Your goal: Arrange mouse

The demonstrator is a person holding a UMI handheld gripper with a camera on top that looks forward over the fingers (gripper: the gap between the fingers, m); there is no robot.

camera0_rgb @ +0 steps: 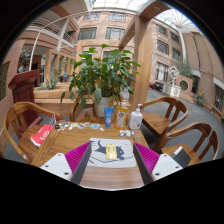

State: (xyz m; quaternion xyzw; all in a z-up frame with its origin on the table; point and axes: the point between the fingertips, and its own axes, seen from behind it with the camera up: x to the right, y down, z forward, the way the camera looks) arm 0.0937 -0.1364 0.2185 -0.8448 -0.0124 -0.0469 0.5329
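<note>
While the tongs [108, 162] stand wide and empty, the small yellow mouse [110, 152] lies between their tips on the wooden bench [70, 140], long axis pointing away.

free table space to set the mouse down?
Bare wood lies just ahead of the open gripper, on the near table edge, and between the red item and the mouse pad. The far side is crowded: bottles, papers, plant. The pad already holds a yellow object.

The worktop [85, 140] is warm, smooth wood with a faint sheen – the chairs [170, 118] the same wood; the bottle [136, 117] clear plastic.
</note>
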